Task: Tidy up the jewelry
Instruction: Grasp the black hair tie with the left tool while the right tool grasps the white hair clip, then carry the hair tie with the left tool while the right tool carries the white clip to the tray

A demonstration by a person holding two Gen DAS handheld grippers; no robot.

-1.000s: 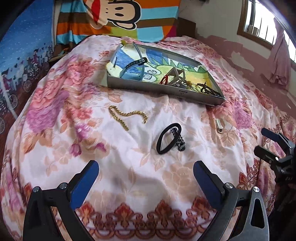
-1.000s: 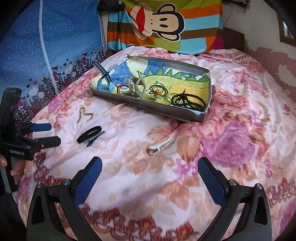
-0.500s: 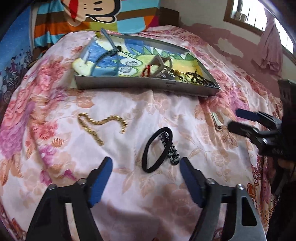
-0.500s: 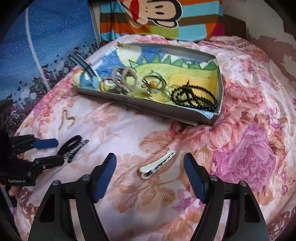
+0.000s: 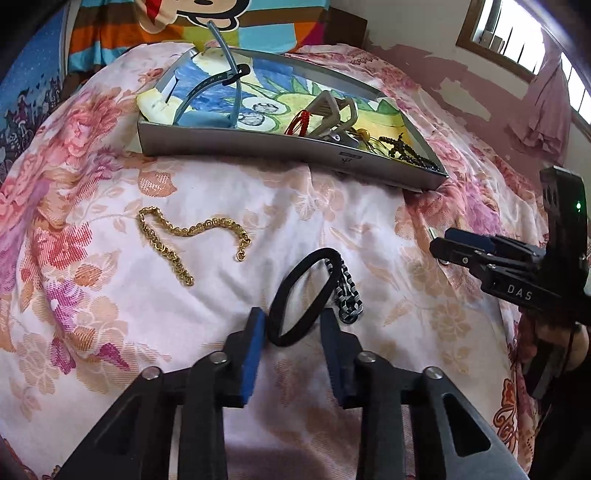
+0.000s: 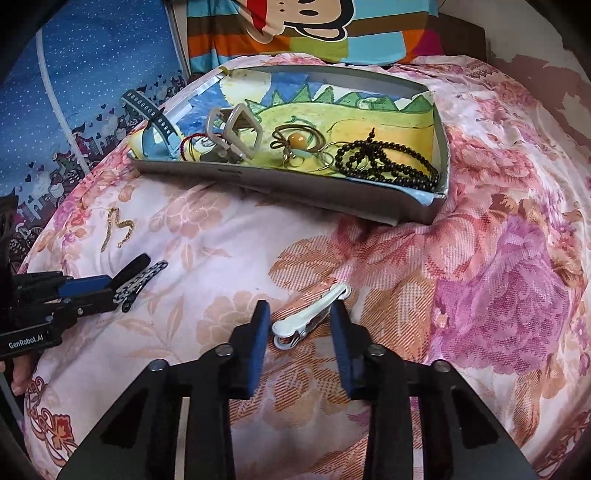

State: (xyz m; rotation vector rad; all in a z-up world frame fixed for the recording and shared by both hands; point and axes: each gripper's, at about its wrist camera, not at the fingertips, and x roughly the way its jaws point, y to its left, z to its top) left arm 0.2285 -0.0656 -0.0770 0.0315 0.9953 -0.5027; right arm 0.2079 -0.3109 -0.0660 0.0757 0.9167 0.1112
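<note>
A black hair band (image 5: 301,295) lies on the floral bedspread with a black-and-white braided bracelet (image 5: 345,291) beside it. My left gripper (image 5: 293,325) is open, its blue fingers on either side of the band's near end. A gold chain (image 5: 184,236) lies to the left. In the right wrist view a white hair clip (image 6: 308,319) lies on the spread, and my right gripper (image 6: 301,321) is open with its fingers on either side of it. A grey tray (image 6: 295,184) at the back holds a beaded necklace (image 6: 388,162), rings and a watch strap (image 6: 151,110).
The tray (image 5: 258,147) has a low wall and a drawn paper lining. The bed is soft and domed, falling away at the sides. A striped monkey cushion (image 6: 314,29) stands behind the tray. A window (image 5: 517,40) is at the far right.
Both grippers moved forward and down towards the bed. Their jaws narrowed, the left around the black hair band, the right around the white hair clip.
</note>
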